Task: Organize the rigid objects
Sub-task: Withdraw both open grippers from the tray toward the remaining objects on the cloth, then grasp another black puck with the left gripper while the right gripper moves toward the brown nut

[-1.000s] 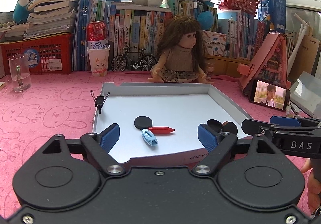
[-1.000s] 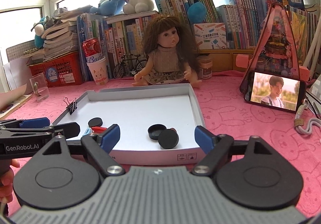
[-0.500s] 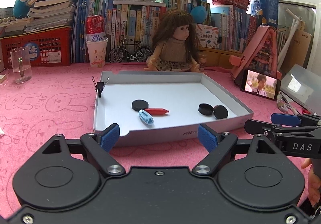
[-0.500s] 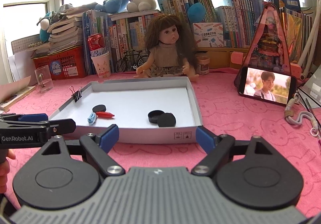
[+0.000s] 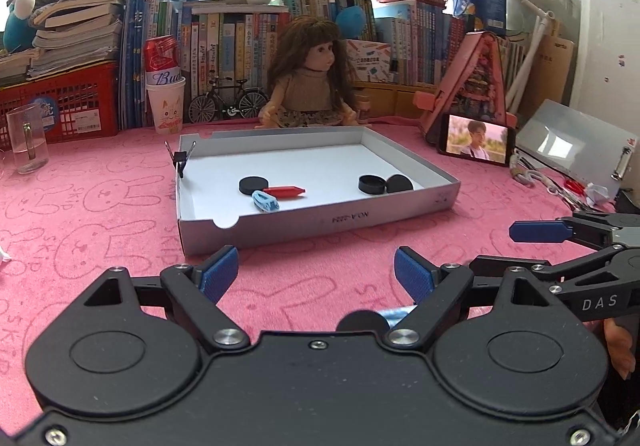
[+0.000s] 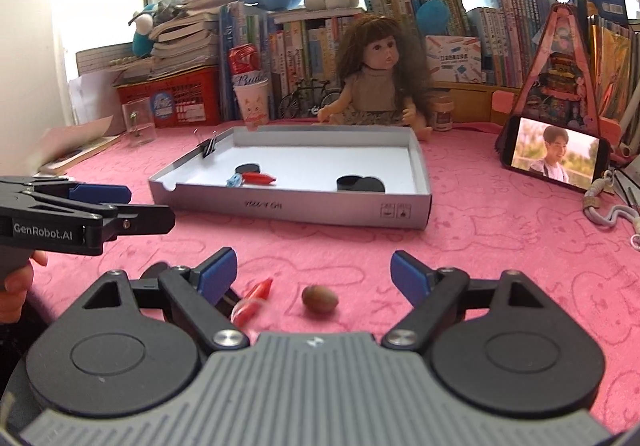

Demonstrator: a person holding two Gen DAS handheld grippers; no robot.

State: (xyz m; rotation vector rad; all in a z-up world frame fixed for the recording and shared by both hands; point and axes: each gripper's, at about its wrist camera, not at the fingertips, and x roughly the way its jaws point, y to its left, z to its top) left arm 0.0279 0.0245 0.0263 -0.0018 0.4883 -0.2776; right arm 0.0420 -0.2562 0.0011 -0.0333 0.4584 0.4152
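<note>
Lying on pink cloth just ahead of the wide-open, empty right gripper [image 6: 312,272], a red plastic crayon-shaped piece [image 6: 253,300] points diagonally away to the right, beside its left finger; the left gripper [image 5: 316,272] also gapes empty

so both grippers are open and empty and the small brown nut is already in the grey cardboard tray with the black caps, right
Not quite. The small brown nut is not in the grey cardboard tray; it lies on the pink cloth between the open right gripper fingers, as the right wrist view shows. Both grippers are open and empty, left gripper included, and the black caps are in the tray.
</note>
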